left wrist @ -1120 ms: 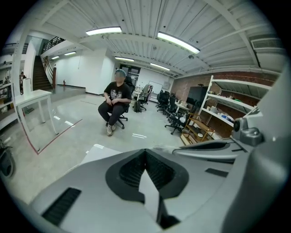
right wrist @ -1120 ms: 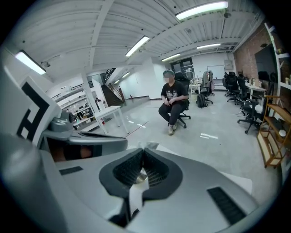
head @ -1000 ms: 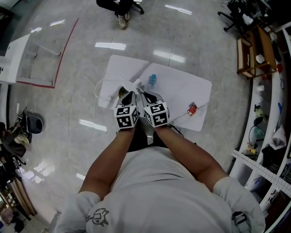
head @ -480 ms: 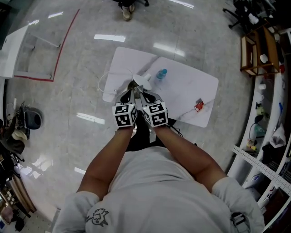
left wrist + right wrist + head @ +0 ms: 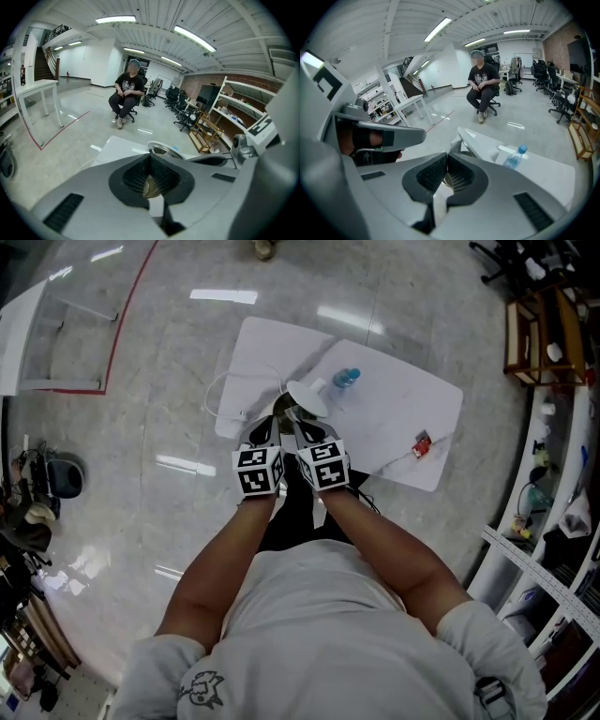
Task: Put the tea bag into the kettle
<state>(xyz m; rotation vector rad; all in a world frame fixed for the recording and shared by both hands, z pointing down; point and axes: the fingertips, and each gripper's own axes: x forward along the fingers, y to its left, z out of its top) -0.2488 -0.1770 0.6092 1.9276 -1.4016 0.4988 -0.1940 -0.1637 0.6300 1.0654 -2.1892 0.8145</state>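
Red and small, the tea bag [image 5: 422, 445] is laid near the white table's [image 5: 398, 404] right edge, well apart from the open-lidded white kettle [image 5: 306, 398]; left gripper [image 5: 150, 159] and right gripper [image 5: 447, 158] are held closed.

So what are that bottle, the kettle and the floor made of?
The bottle looks like clear plastic: see-through, with a blue cap. The kettle has a smooth white lid, probably plastic; the left gripper view shows a shiny rim, likely metal. The floor is pale and glossy, perhaps polished stone or coating: ceiling lights mirror in it.
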